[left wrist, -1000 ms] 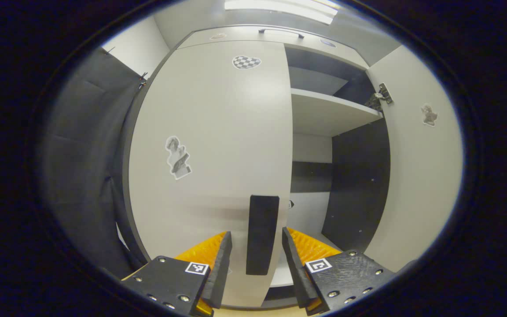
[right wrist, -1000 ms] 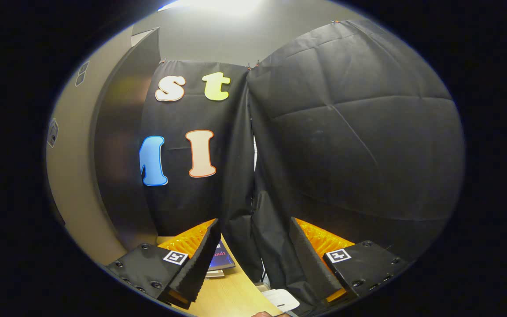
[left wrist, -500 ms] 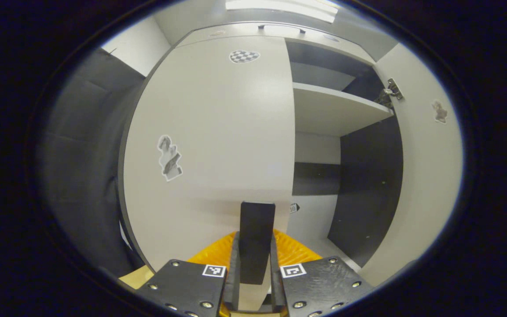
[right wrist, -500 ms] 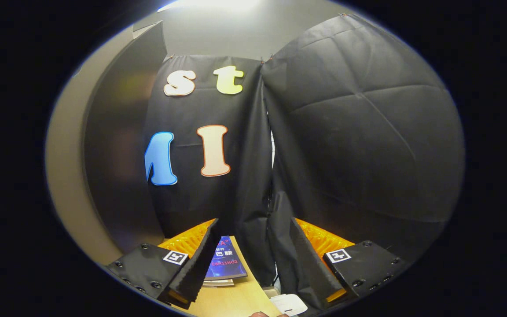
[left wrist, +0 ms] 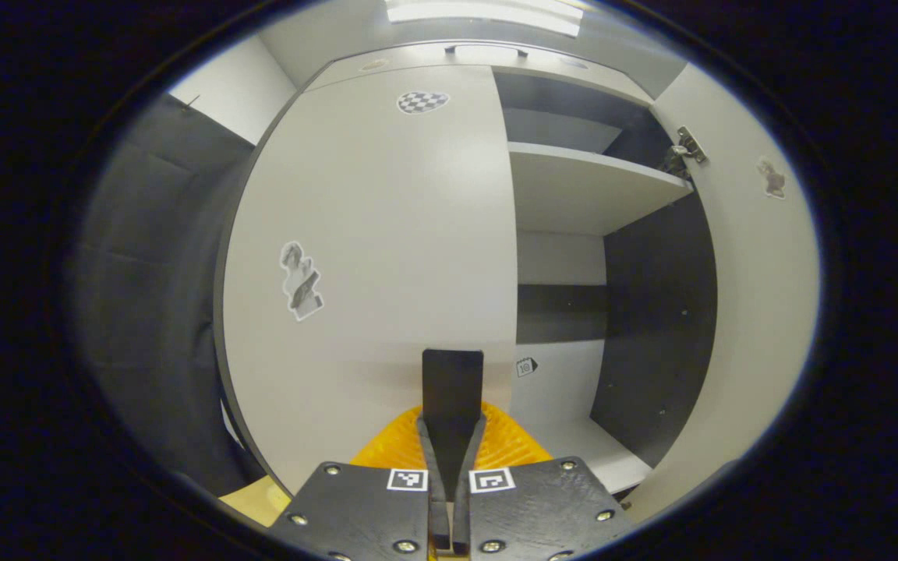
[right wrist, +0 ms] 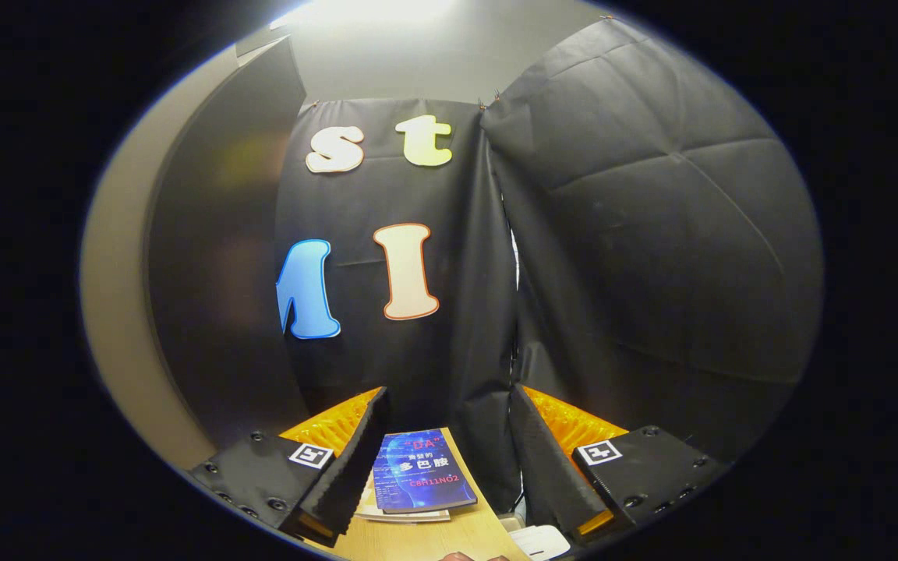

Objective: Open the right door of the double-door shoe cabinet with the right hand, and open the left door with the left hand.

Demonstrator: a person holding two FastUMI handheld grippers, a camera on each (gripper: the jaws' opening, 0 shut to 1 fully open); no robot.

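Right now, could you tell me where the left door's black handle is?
In the left gripper view, the black handle stands low on the left door, by its right edge next to the open compartment, with the left gripper shut on it.

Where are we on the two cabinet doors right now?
Done: the right door stands swung open, baring the shelf inside, and the right gripper is open and points at the booth wall. In hand: the left gripper is shut on the left door's black handle. Left: pulling the left door, which looks closed.
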